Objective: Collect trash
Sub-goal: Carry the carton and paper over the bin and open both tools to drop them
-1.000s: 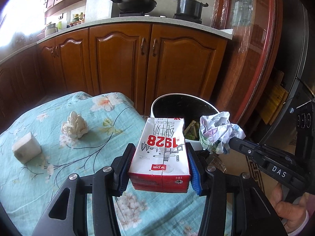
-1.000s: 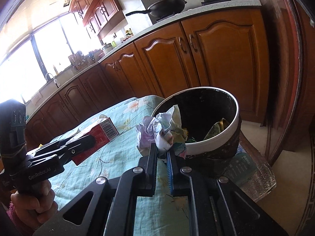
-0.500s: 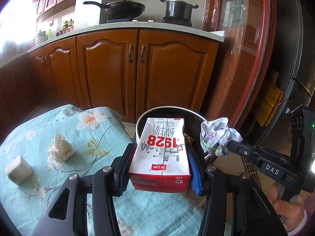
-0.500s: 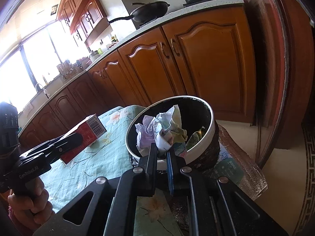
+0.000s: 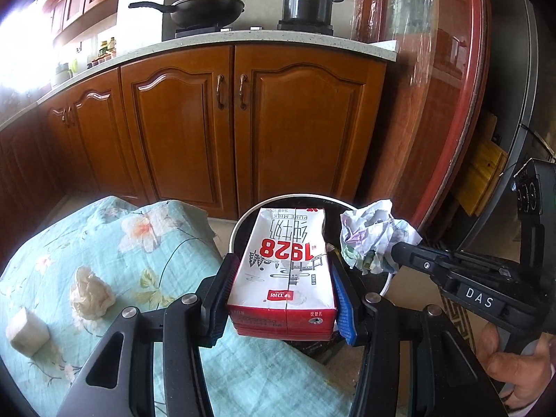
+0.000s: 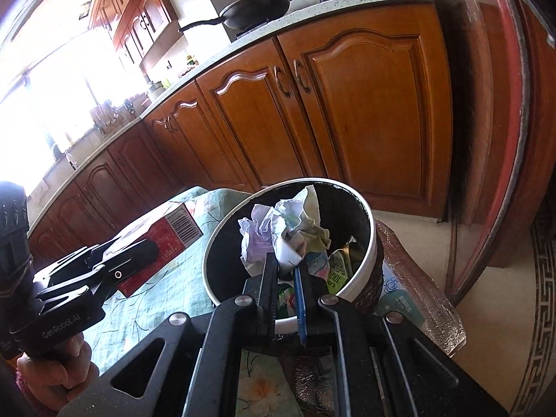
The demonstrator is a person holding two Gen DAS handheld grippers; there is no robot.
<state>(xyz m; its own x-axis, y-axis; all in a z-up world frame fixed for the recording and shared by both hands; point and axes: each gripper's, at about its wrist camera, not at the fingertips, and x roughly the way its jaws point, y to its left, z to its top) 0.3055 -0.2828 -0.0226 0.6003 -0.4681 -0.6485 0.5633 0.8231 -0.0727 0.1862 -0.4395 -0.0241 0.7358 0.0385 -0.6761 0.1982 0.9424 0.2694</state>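
Note:
My left gripper [image 5: 282, 290] is shut on a red and white milk carton [image 5: 286, 271], held over the near rim of the round bin [image 5: 239, 229]. The carton also shows in the right wrist view [image 6: 166, 239]. My right gripper [image 6: 286, 271] is shut on a crumpled paper ball [image 6: 278, 232], held over the open bin [image 6: 368, 260], which holds several wrappers. The paper ball also shows in the left wrist view [image 5: 371, 239]. A crumpled tissue [image 5: 91, 293] and a white block [image 5: 27, 328] lie on the floral tablecloth [image 5: 139, 253].
Wooden kitchen cabinets [image 5: 243, 121] stand behind the bin, with a wok [image 5: 205, 8] and a pot [image 5: 305, 7] on the counter. A red-framed glass door [image 5: 444, 104] stands to the right. The bin rests on a plastic-wrapped stool [image 6: 417, 295].
Both grippers have moved forward and right, off the table toward the bin. The carton and the paper ball now hang over the bin's opening. Both grips are unchanged.

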